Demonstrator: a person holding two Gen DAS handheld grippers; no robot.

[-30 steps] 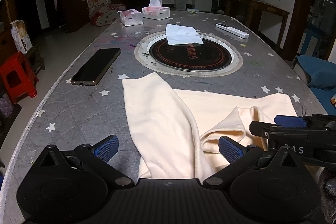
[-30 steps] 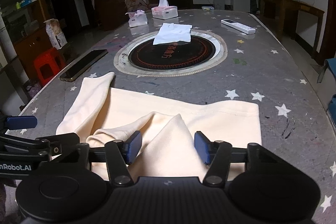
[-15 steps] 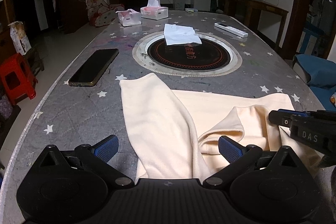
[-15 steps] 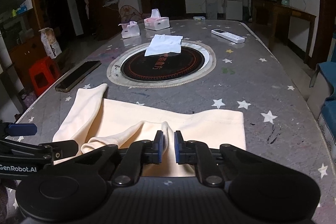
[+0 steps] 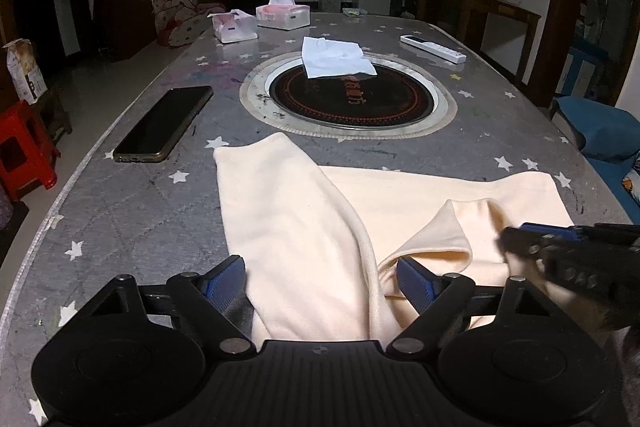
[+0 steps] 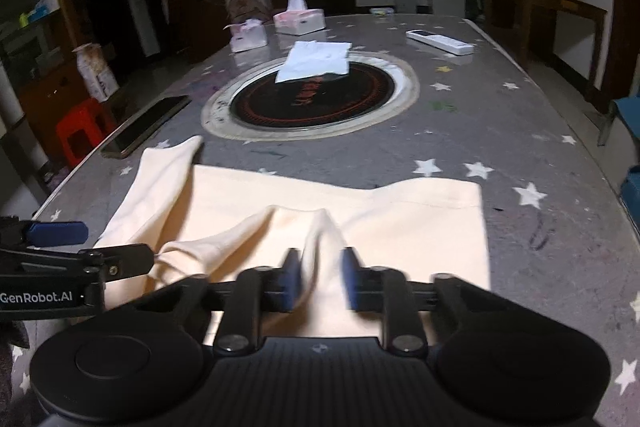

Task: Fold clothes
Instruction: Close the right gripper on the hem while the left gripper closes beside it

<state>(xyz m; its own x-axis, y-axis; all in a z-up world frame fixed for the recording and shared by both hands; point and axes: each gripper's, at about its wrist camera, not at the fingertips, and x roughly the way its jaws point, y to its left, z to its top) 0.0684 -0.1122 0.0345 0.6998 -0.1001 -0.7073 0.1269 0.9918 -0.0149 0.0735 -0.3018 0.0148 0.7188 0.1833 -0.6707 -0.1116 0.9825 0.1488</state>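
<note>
A cream garment (image 5: 304,227) lies on the grey star-patterned table (image 5: 128,219), one sleeve folded over its body; it also shows in the right wrist view (image 6: 400,227). My left gripper (image 5: 320,279) is open, its blue pads either side of the folded sleeve at the near edge. My right gripper (image 6: 319,275) has its pads a little apart around a raised ridge of cream cloth, and the pads are blurred. The right gripper shows at the right in the left wrist view (image 5: 568,255).
A black phone (image 5: 164,123) lies left of the garment. A round black hotplate (image 5: 348,99) with a white cloth (image 5: 336,63) on it sits beyond. Two tissue boxes (image 5: 282,15) and a white remote (image 5: 432,47) lie at the far end. A red stool (image 5: 24,147) stands left.
My right gripper closed on a ridge of the garment, then its pads parted a little and it moved; the frame is blurred. My left gripper stayed open and shifted slightly.
</note>
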